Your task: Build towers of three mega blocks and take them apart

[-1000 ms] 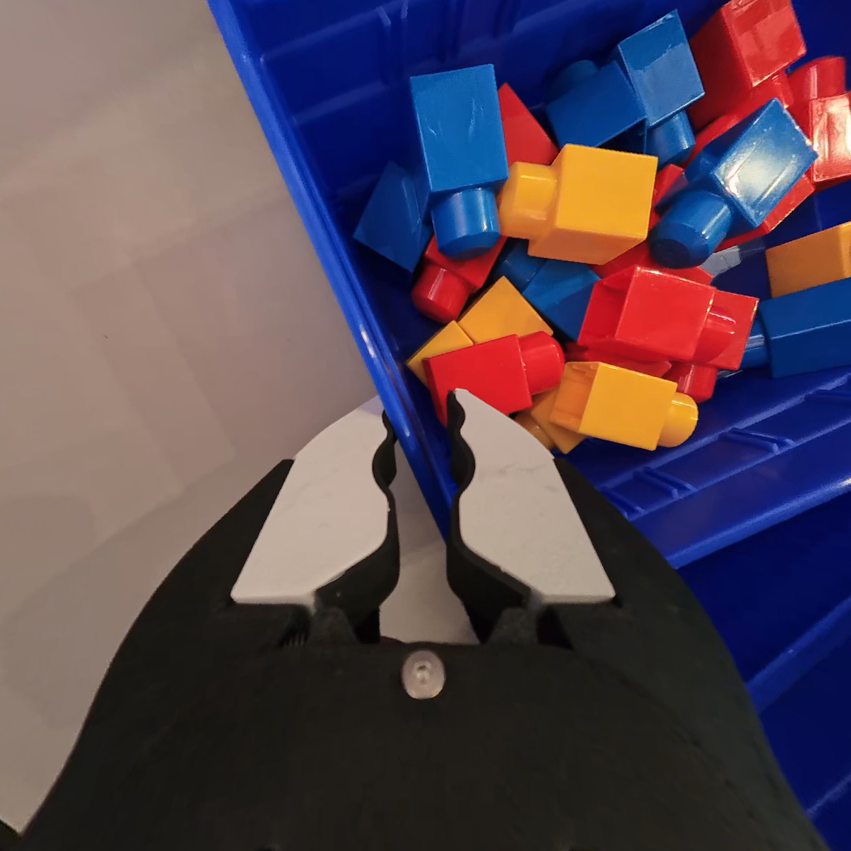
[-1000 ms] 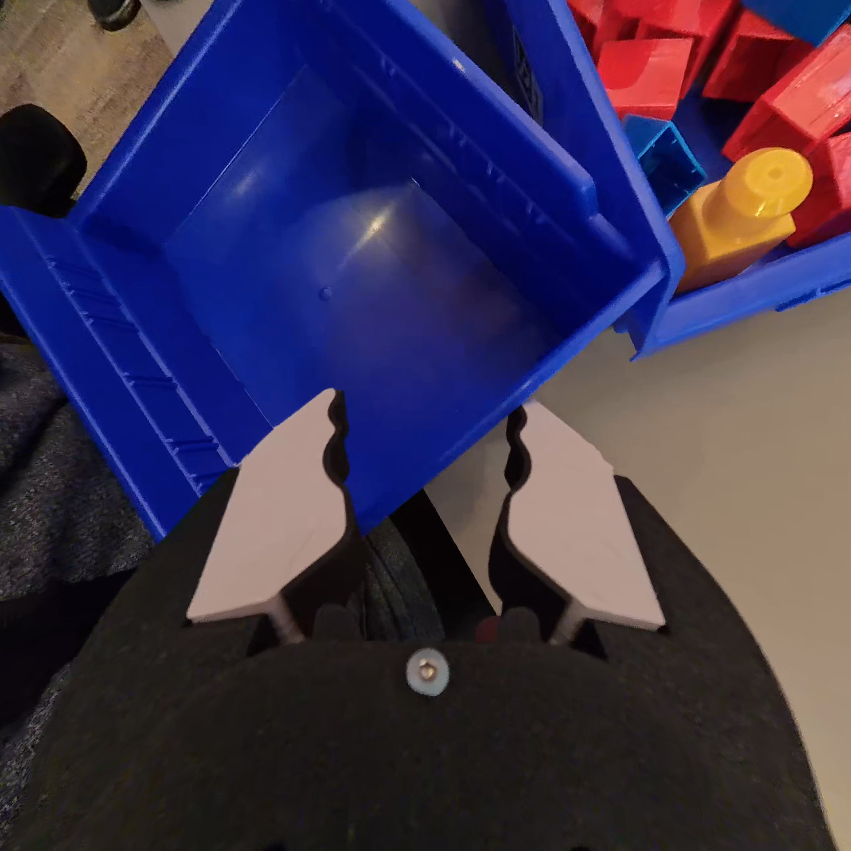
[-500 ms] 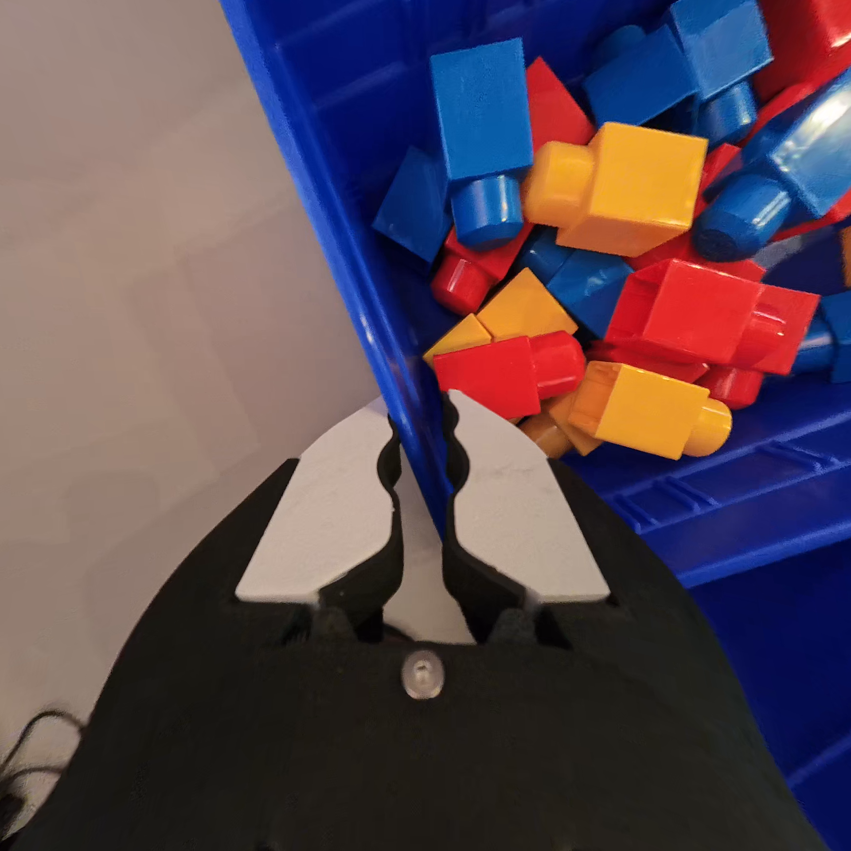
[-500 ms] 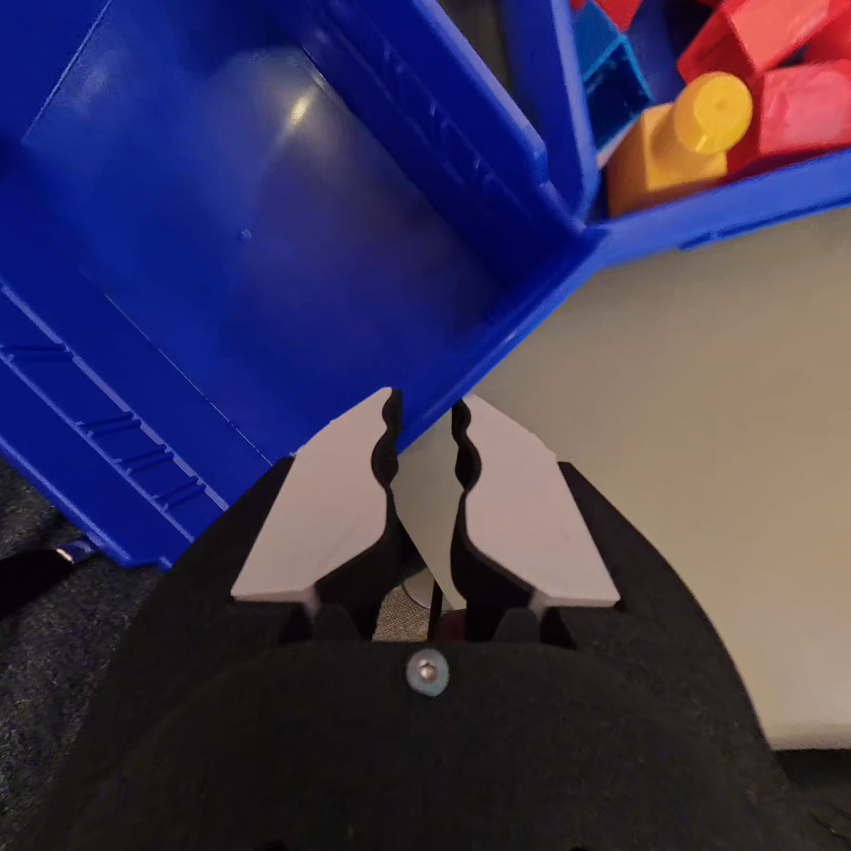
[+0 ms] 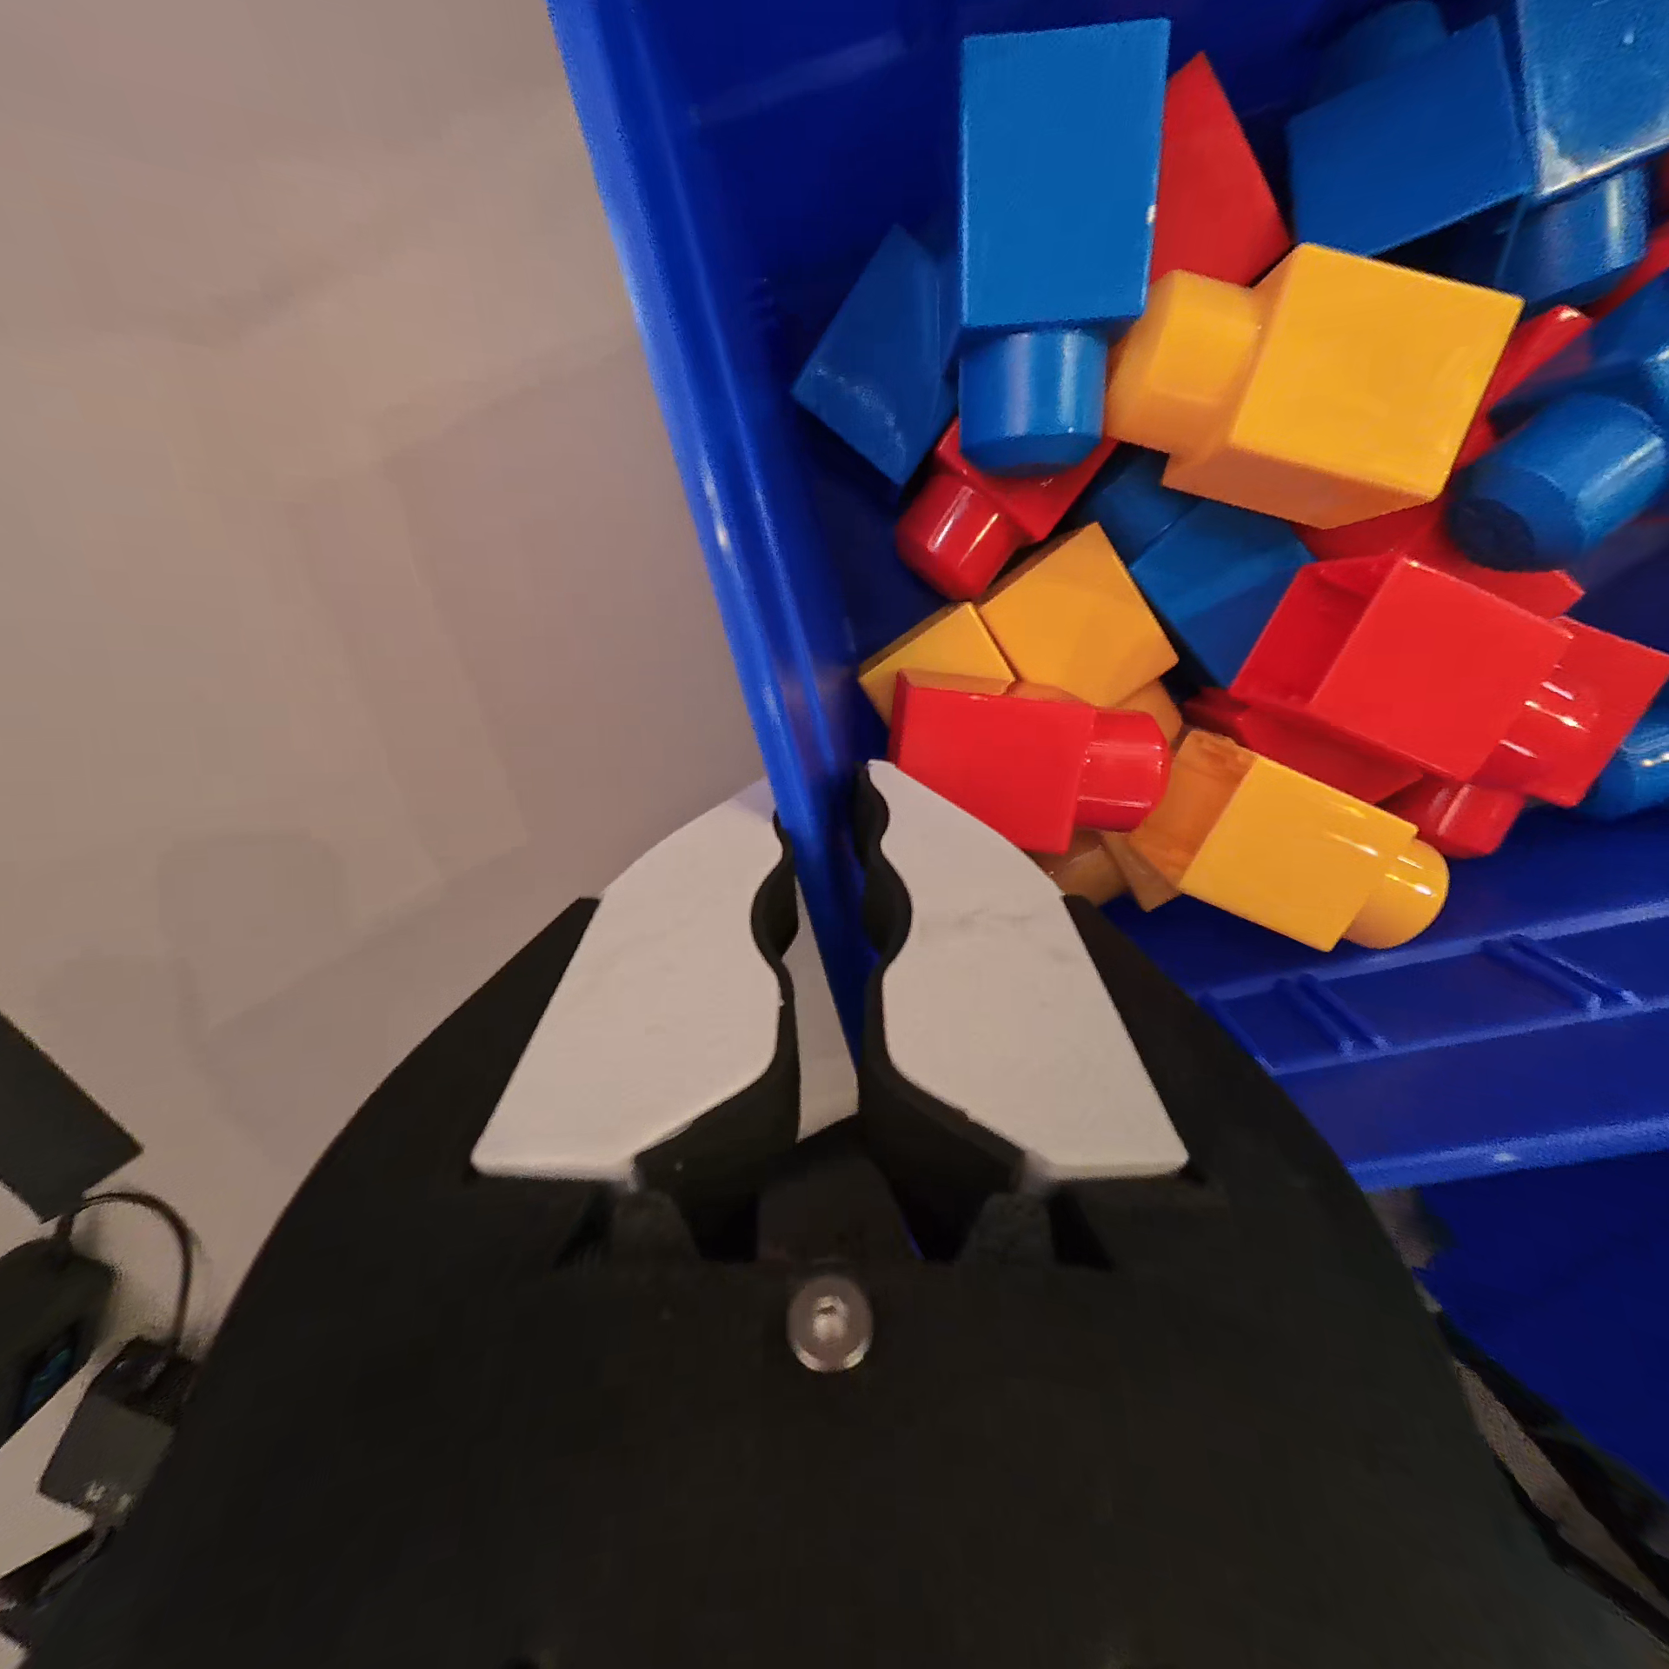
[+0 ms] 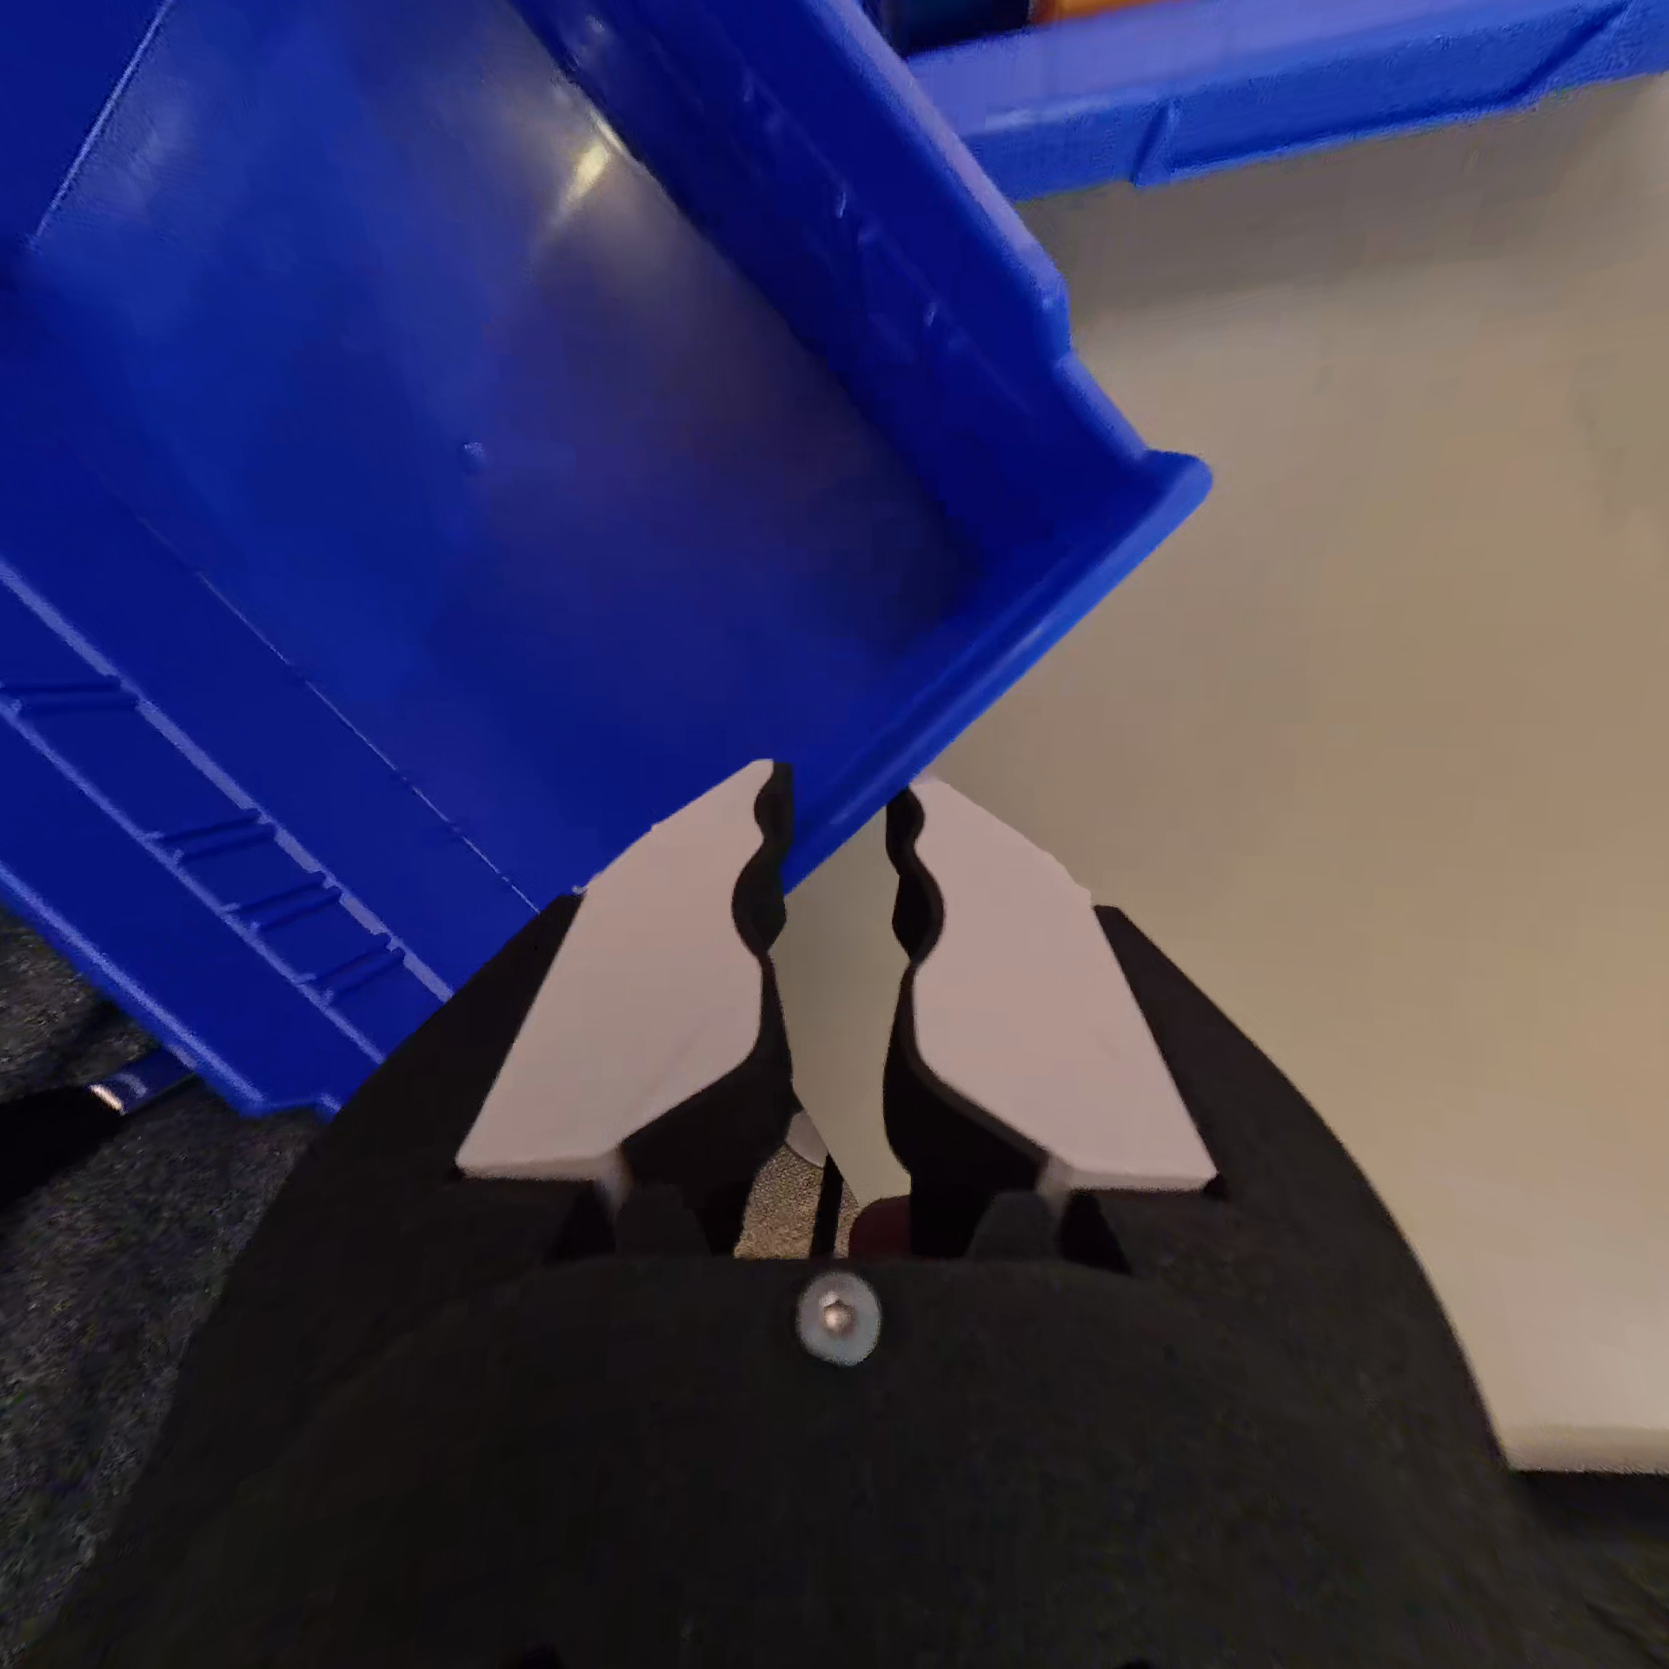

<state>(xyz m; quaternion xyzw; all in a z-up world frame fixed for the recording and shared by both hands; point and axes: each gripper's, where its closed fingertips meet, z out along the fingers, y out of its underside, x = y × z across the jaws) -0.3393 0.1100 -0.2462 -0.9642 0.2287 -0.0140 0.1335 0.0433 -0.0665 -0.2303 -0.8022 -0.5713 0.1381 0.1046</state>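
The left claw (image 5: pixel 826 804) pinches the wall of the block bin (image 5: pixel 722 452). The right claw (image 6: pixel 840 795) pinches the rim of the empty bin (image 6: pixel 1039 632).

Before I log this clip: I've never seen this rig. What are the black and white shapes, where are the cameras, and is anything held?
No robot: a person holds two hand grippers, each with a camera looking along its own fingers. In the left wrist view, the left gripper has its white fingers closed on the side wall of a blue bin full of red, yellow and blue mega blocks. In the right wrist view, the right gripper straddles the rim of an empty blue bin; whether it pinches is unclear. Both bins sit on a pale table. No block is held.
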